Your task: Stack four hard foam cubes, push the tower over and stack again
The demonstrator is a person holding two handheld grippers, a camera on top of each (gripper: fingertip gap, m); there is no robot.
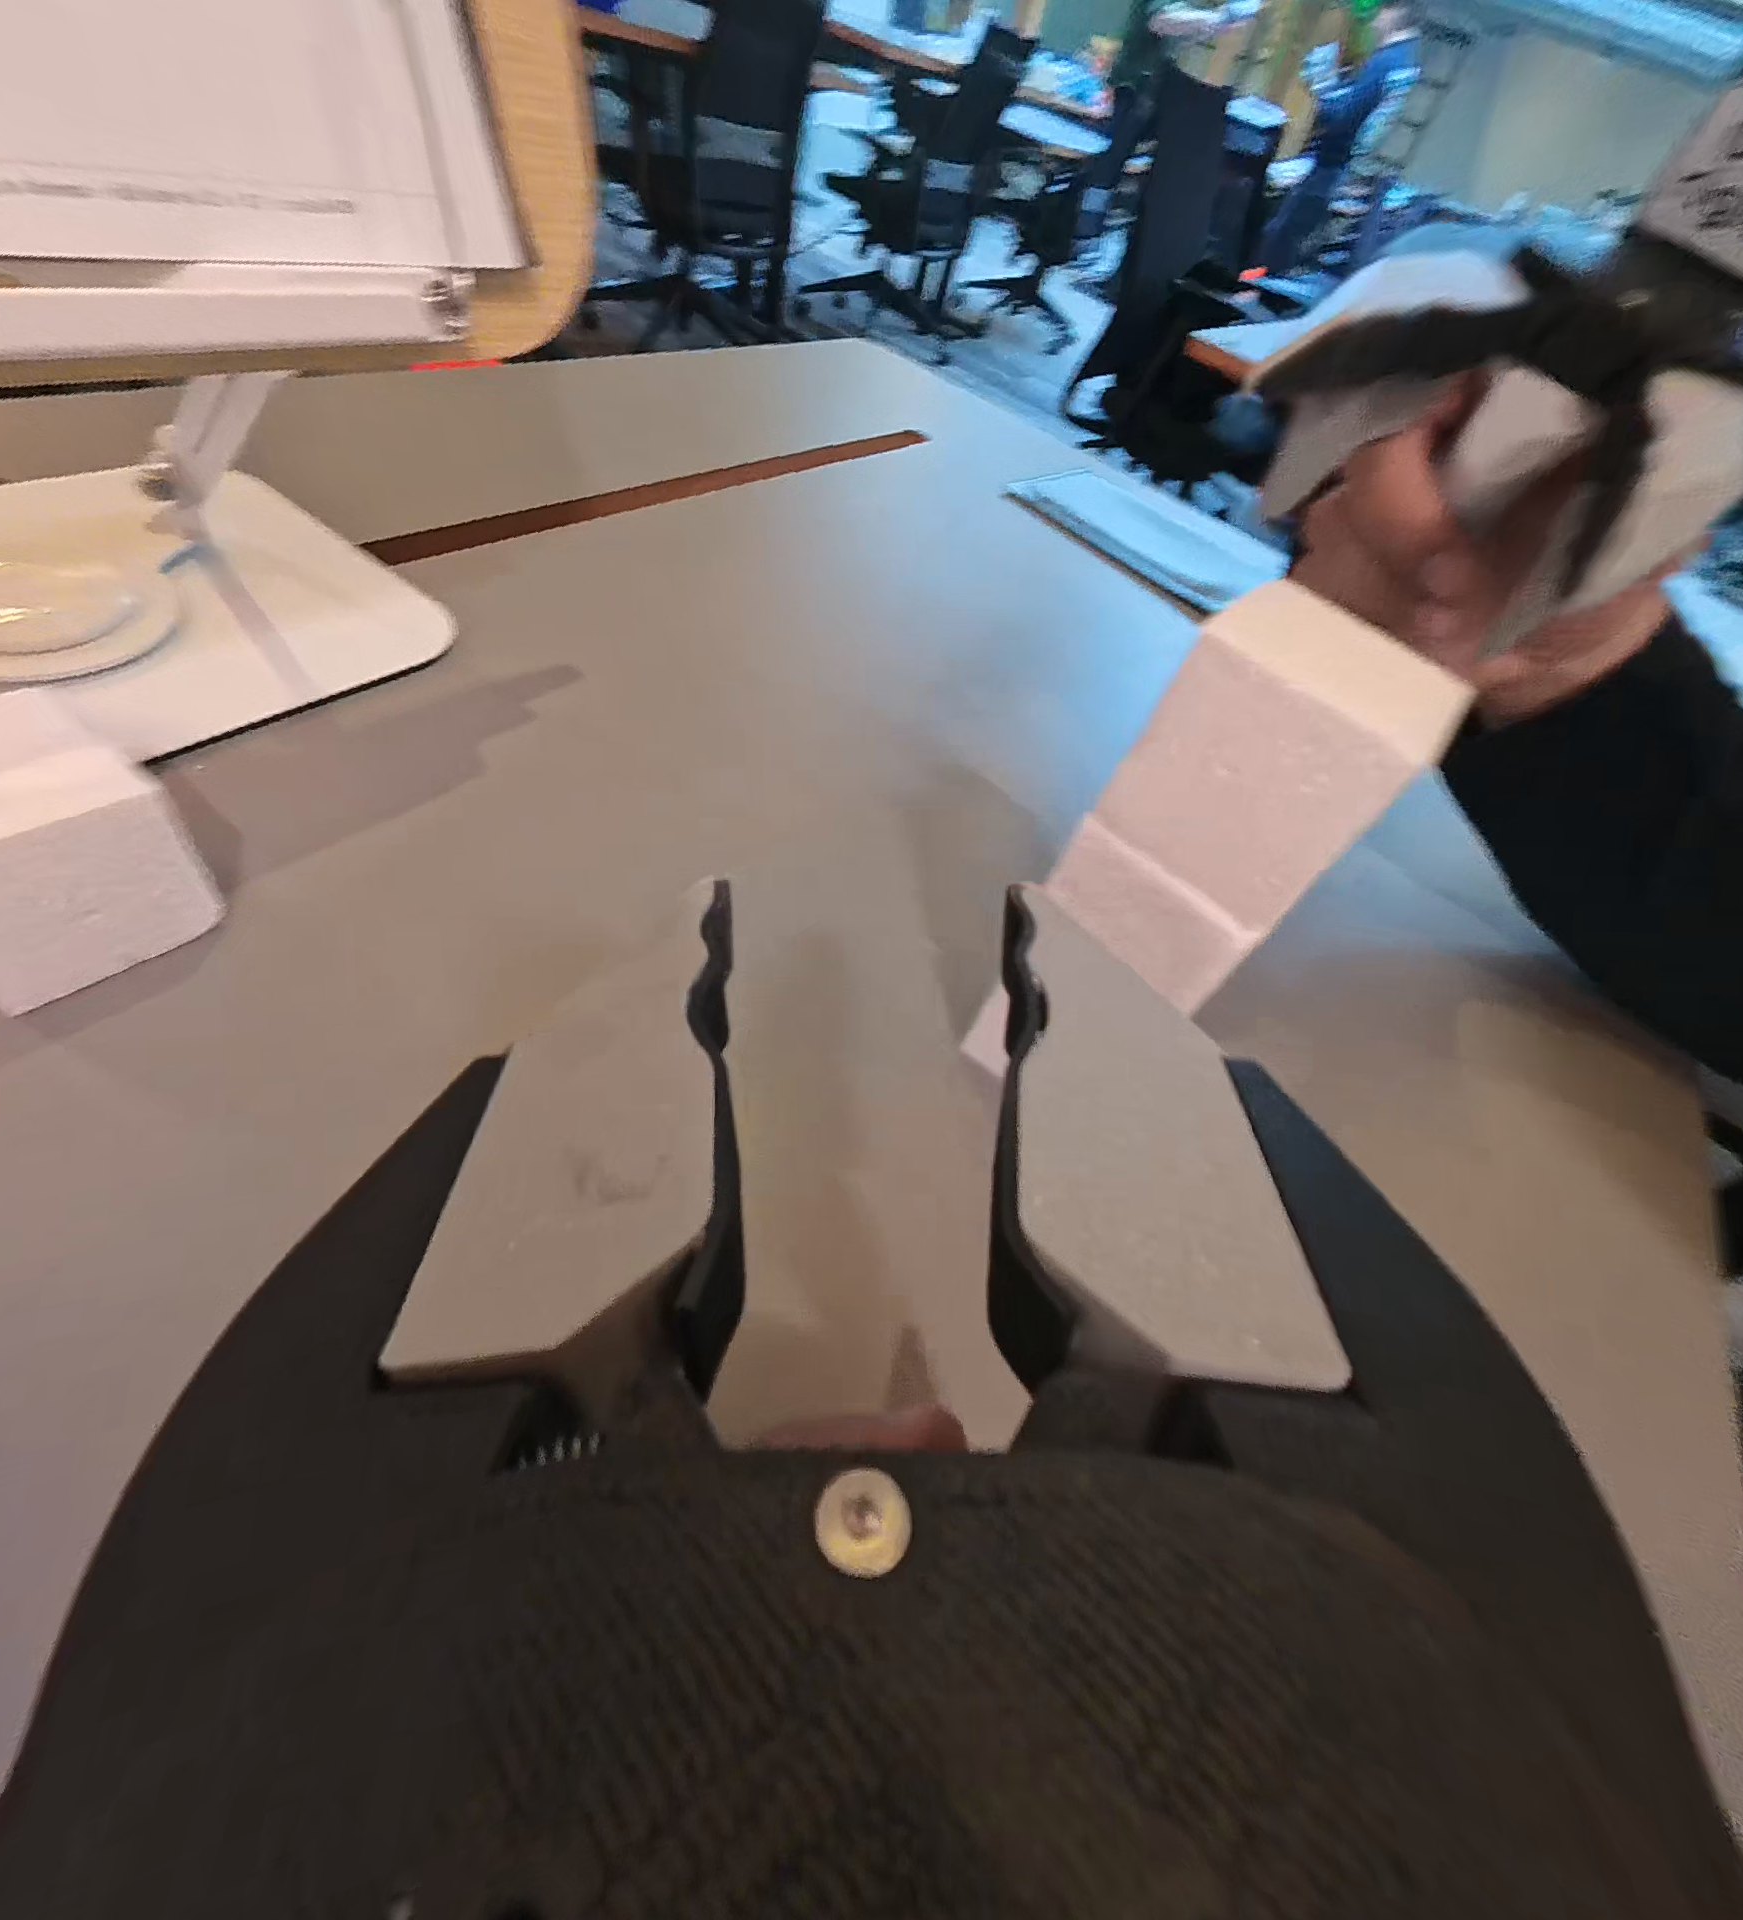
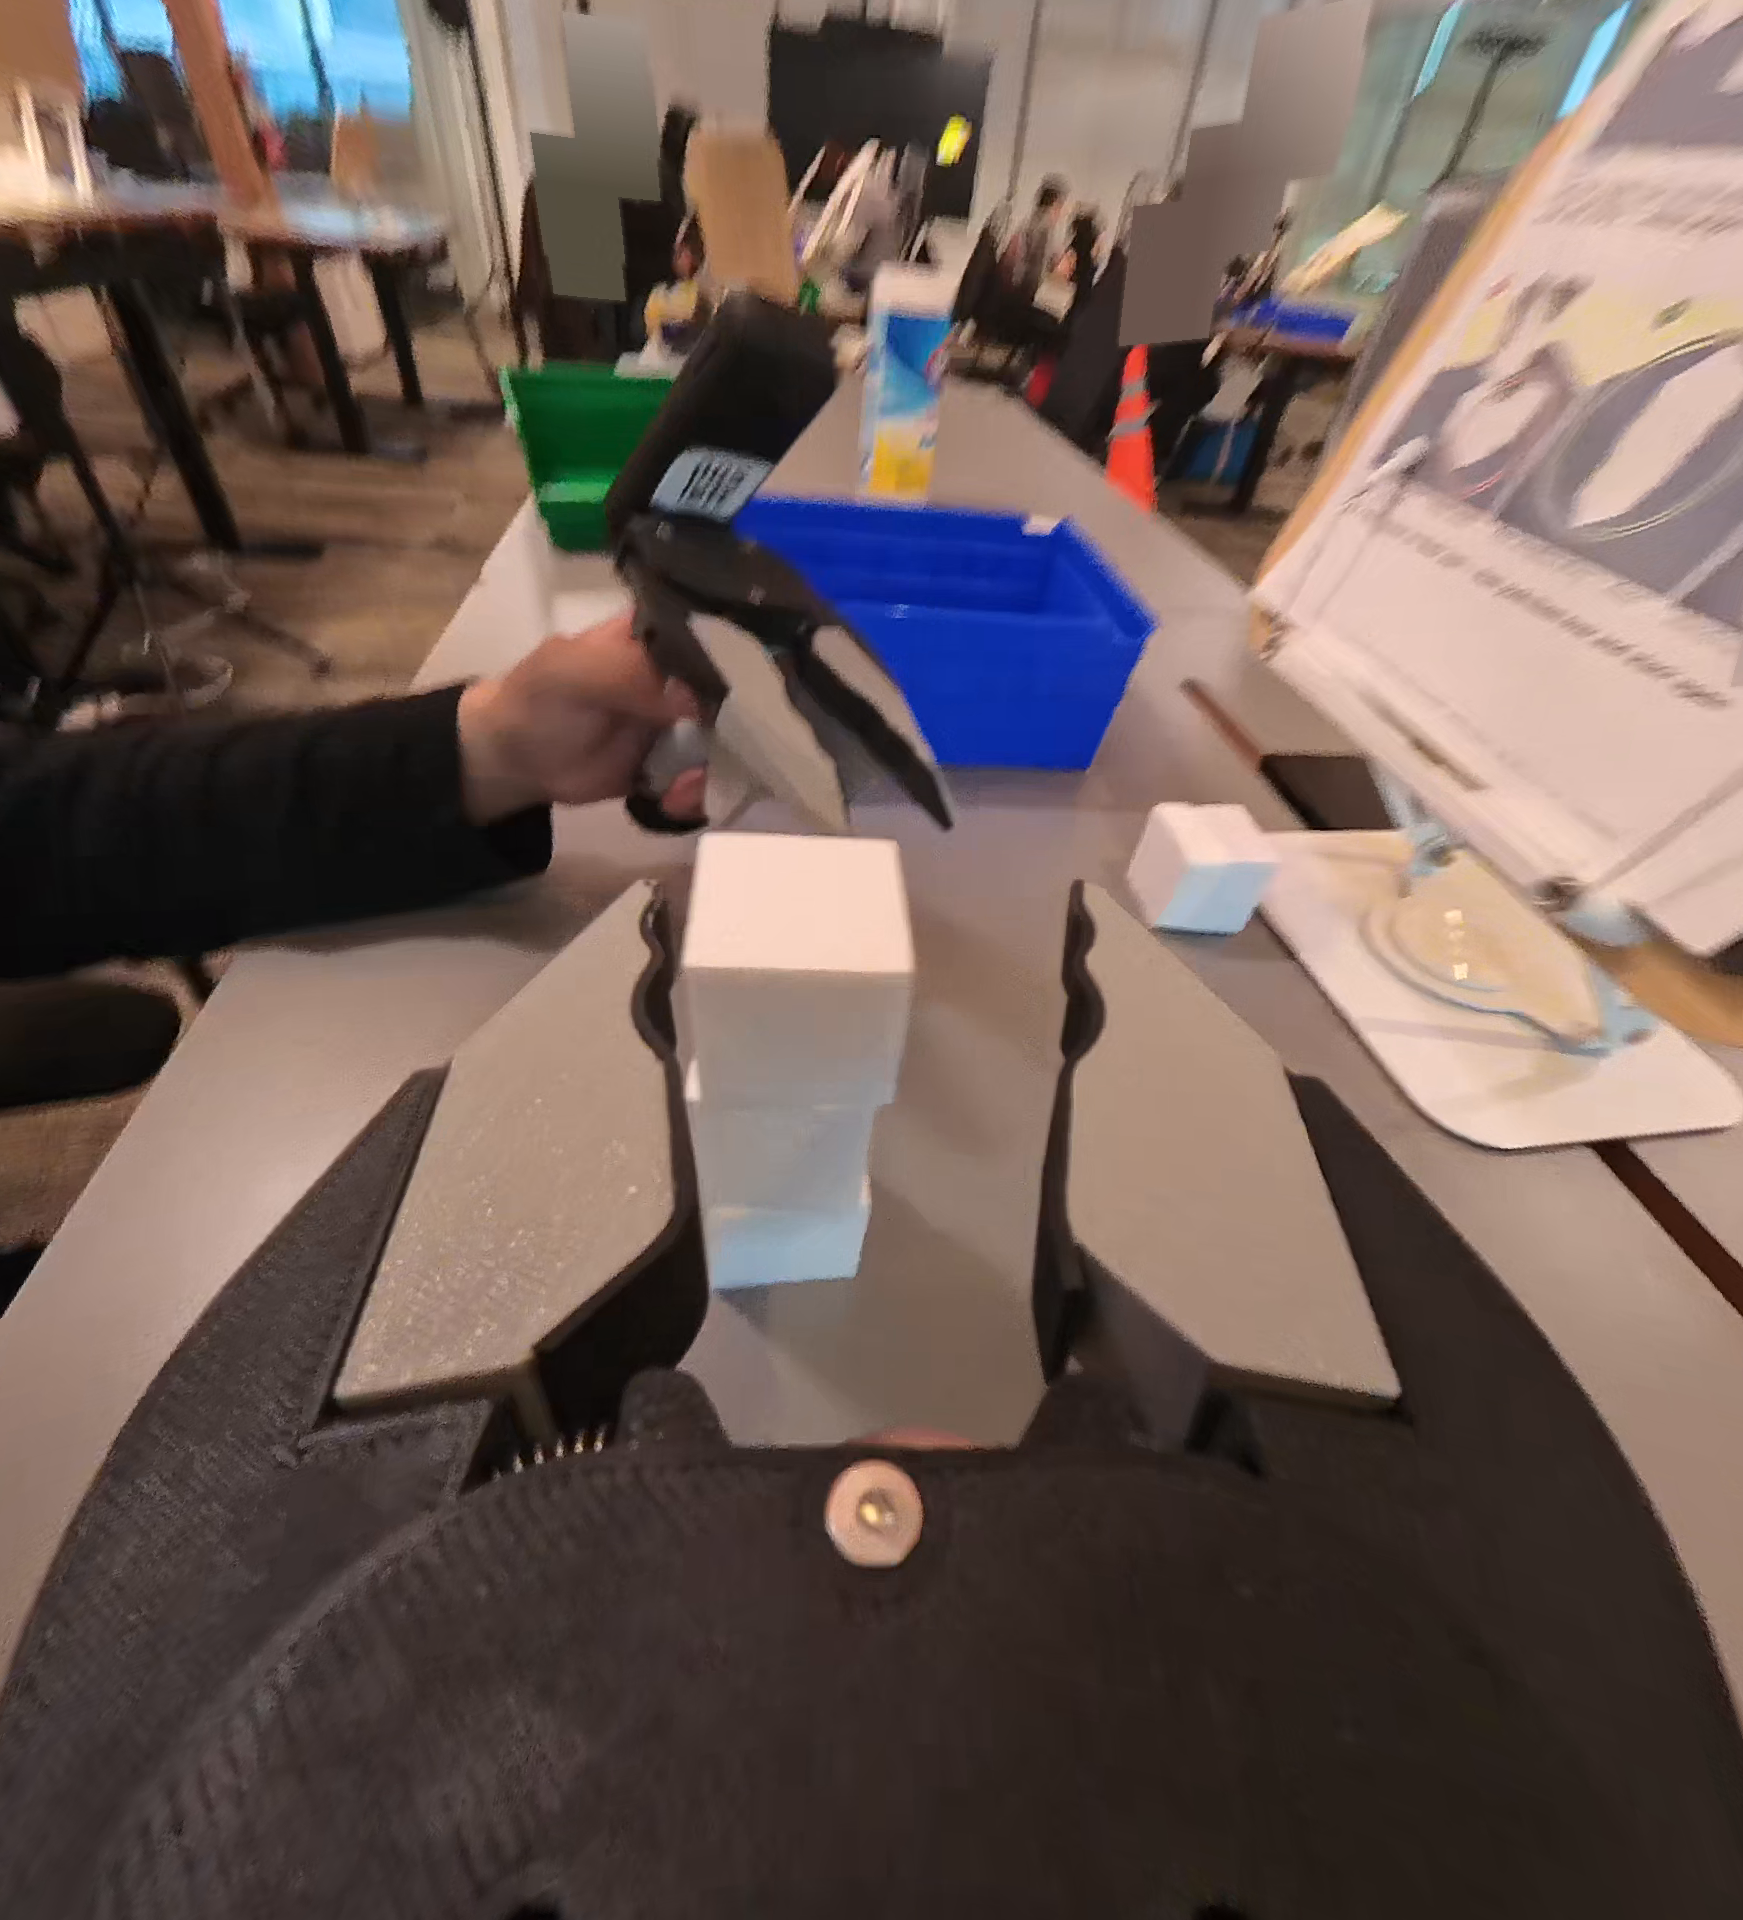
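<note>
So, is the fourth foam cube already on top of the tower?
No, the tower has three cubes, and the fourth cube lies apart on the table beside the white stand base.

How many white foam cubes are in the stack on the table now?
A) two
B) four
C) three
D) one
C: the right wrist view shows the stack with three cubes, and the fourth cube sits apart beside the white stand base.
</note>
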